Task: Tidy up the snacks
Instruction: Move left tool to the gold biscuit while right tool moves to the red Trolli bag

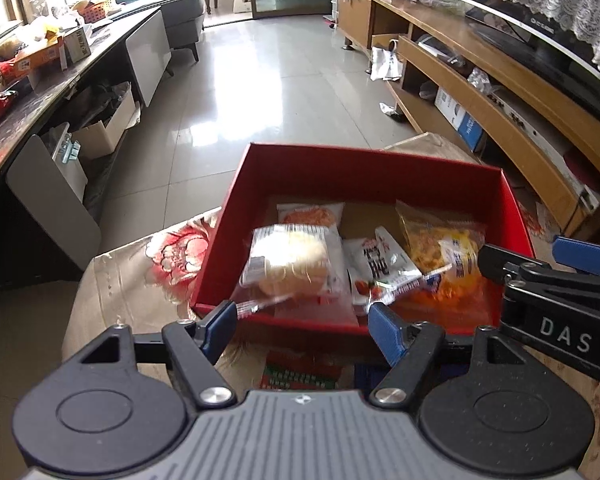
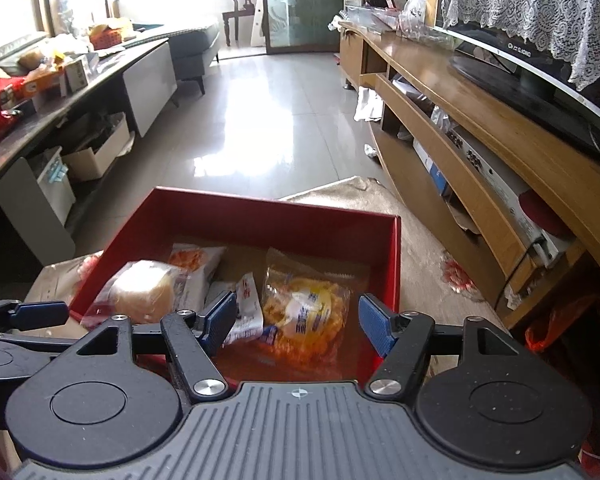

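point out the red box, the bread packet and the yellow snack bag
red box (image 1: 364, 178): left wrist view, on its far inner wall
bread packet (image 1: 288, 260): left wrist view, on the pale bun inside
yellow snack bag (image 2: 304, 308): right wrist view, on its middle

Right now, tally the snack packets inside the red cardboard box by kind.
Clear-wrapped round bread bun: 1
White packet with orange snack picture: 1
White packet with black lettering: 1
Clear bag of yellow puffed snacks: 1
Total: 4
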`<action>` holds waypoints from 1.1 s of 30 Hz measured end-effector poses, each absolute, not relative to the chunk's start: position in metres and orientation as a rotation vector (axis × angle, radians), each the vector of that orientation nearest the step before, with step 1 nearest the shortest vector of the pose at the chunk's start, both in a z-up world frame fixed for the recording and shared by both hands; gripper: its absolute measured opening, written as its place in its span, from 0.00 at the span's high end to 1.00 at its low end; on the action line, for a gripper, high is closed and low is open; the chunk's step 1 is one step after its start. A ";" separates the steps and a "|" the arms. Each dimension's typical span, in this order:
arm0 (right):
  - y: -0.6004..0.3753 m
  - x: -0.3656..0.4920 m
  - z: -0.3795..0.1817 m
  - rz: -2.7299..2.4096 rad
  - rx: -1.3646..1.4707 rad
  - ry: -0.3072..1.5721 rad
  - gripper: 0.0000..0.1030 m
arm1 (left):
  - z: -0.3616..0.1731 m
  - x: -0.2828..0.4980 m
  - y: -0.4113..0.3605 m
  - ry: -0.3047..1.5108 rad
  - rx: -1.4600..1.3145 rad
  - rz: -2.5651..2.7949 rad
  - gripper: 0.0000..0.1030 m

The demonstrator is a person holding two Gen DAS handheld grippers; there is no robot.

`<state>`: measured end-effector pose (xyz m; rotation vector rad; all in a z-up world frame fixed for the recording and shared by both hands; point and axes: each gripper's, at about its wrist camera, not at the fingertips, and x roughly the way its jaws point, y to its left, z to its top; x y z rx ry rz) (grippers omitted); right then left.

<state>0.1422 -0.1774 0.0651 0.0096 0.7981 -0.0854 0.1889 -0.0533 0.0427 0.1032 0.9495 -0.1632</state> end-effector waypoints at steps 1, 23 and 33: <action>-0.177 0.139 0.065 -0.088 0.009 0.799 0.28 | 0.042 0.187 -0.053 0.951 0.107 -0.165 0.32; -0.169 0.067 0.043 -0.073 -0.108 0.899 0.26 | 0.014 0.113 -0.055 1.021 0.199 -0.253 0.32; -0.159 0.039 0.024 -0.050 -0.181 0.961 0.26 | -0.009 0.076 -0.051 1.080 0.247 -0.272 0.32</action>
